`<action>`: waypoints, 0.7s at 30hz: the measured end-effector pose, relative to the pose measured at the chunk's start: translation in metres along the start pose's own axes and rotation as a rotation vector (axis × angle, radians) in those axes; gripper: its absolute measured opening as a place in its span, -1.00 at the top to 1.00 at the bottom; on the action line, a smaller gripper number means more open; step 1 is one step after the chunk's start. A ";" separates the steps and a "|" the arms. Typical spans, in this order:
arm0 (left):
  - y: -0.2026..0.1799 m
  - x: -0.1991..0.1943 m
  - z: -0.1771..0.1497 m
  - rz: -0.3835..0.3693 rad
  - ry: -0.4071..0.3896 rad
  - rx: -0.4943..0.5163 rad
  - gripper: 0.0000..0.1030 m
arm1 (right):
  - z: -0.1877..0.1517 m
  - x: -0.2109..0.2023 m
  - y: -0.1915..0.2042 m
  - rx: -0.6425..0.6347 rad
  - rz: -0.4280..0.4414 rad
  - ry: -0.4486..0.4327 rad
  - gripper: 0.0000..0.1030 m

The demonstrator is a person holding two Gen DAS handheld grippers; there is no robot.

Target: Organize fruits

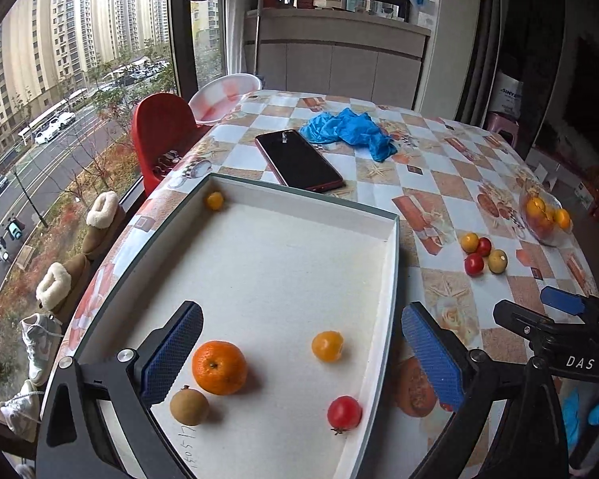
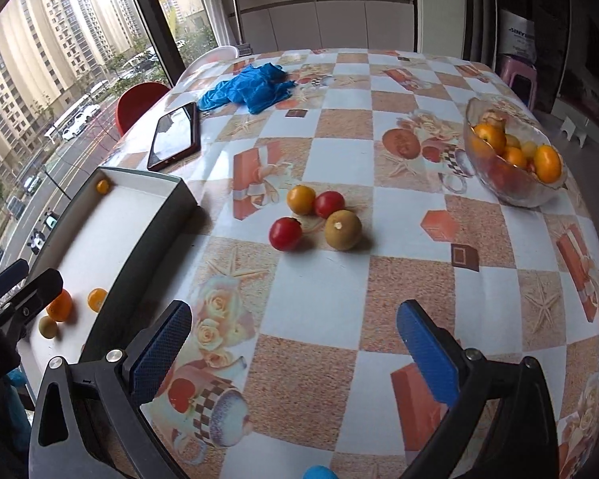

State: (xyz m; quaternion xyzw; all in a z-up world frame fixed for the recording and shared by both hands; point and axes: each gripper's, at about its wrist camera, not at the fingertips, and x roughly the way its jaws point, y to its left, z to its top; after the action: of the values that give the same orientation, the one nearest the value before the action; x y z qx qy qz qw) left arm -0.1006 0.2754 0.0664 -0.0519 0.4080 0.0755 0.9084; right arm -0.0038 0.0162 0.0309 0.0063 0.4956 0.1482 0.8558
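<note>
Our left hand-held gripper (image 1: 301,353) gapes wide above the box (image 1: 387,275) holding an orange (image 1: 219,367), brown fruit (image 1: 189,405), red fruit (image 1: 344,412) and two yellow fruits (image 1: 327,345). Our right hand-held gripper (image 2: 293,343) hangs wide, empty. The glass bowl (image 2: 539,195) holds oranges near the table's right edge.

The left wrist view looks down, close over the white tray (image 1: 259,271), toward the window at 10 o'clock. The right wrist view hangs above the checked table (image 2: 339,279), facing four loose fruits (image 2: 315,217). Both share tray, phone (image 1: 299,159) and bowl (image 2: 511,155).

Soft daylight from the left window (image 1: 80,80), fisheye-bent edges, dark corners
</note>
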 end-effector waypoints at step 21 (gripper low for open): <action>-0.134 0.057 0.017 -0.142 0.127 0.209 -0.95 | -0.045 -0.005 -0.078 0.003 -0.194 -0.004 -0.99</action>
State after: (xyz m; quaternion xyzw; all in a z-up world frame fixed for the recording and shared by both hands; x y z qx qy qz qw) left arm -0.0267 0.1518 0.0399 0.0097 0.4659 -0.0353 0.8841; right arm -0.0252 -0.0663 -0.0003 -0.0401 0.4923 0.0638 0.8671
